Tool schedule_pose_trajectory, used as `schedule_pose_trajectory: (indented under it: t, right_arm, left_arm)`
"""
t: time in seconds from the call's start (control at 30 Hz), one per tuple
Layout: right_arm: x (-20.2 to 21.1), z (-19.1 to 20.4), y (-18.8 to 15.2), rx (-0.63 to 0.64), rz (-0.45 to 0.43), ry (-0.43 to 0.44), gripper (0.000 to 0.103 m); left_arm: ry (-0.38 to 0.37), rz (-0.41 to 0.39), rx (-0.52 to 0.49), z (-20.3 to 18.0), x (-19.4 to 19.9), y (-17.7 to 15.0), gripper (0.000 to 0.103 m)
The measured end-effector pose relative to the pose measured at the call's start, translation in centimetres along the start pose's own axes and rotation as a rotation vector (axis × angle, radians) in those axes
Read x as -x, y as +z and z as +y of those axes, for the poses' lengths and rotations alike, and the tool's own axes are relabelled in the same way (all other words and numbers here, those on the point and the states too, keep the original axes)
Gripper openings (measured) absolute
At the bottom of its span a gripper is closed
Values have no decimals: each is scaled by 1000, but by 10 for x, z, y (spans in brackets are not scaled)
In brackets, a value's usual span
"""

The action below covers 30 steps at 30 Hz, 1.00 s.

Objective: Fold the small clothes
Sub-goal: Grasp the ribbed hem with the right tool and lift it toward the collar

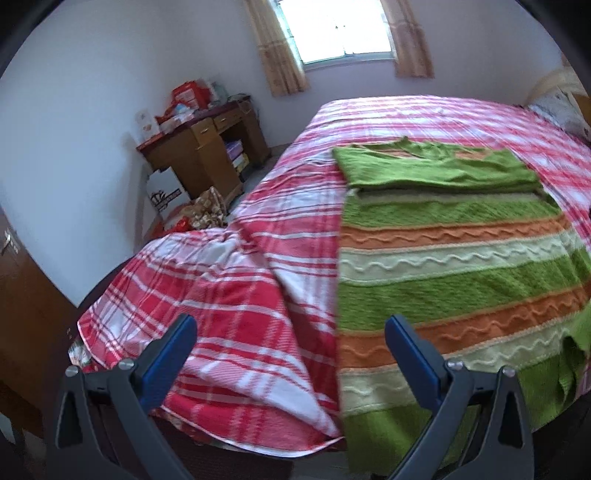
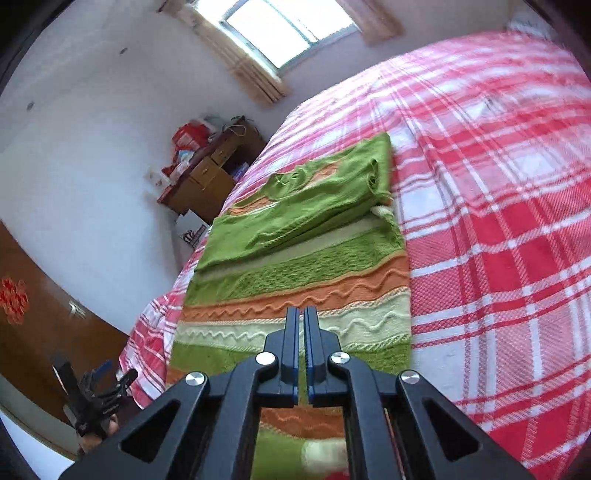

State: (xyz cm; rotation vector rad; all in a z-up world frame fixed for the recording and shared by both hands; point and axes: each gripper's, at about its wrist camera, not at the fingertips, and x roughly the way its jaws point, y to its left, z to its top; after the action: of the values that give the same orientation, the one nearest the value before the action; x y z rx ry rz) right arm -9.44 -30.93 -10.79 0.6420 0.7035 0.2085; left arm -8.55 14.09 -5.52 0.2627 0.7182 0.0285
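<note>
A knitted sweater with green, orange and cream stripes lies flat on the bed; its green sleeves are folded across the far end. It also shows in the right wrist view. My left gripper is open and empty, above the bed's near edge at the sweater's left side. My right gripper is shut with nothing visible between its fingers, above the sweater's near part. The left gripper also shows far left in the right wrist view.
The bed is covered by a red and white plaid sheet. A wooden desk piled with boxes stands by the wall left of it, with bags on the floor. A window is behind.
</note>
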Motion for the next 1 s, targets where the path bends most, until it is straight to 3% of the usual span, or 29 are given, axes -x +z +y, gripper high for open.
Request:
schedule_pose_trajectory:
  t: [0.17, 0.33, 0.37, 0.4, 0.47, 0.57, 0.7, 0.77, 0.87, 1.0]
  right_arm:
    - [26, 5, -16, 83, -35, -11, 3]
    - [41, 10, -55, 83, 76, -7, 5]
    - [39, 10, -62, 82, 117, -10, 17]
    - [37, 12, -70, 91, 158, -11, 49]
    - [35, 20, -81, 143, 181, 3, 82]
    - [28, 45, -92, 328, 225, -65, 81]
    - [15, 91, -129, 948, 207, -411, 81]
    - [5, 96, -153, 1200, 272, -482, 81]
    - [-11, 97, -189, 1494, 348, -462, 81]
    - [-40, 95, -192, 1553, 392, -401, 79]
  left_arm:
    - [-59, -59, 41, 13, 4, -2, 103]
    - [-117, -75, 17, -3, 0, -5, 103]
    - [-125, -70, 6, -9, -1, -5, 103]
    - [-129, -68, -2, -12, -1, -5, 103]
    - [-134, -69, -23, -19, 1, -6, 103]
    - [-121, -94, -54, -24, 9, -5, 103]
    - [-111, -116, -54, -21, 15, -3, 103]
    - [-119, -107, -32, -17, 12, -2, 103]
    - [-139, -76, 3, -14, 6, -2, 103]
    - [-134, -48, 24, -11, -1, -4, 103]
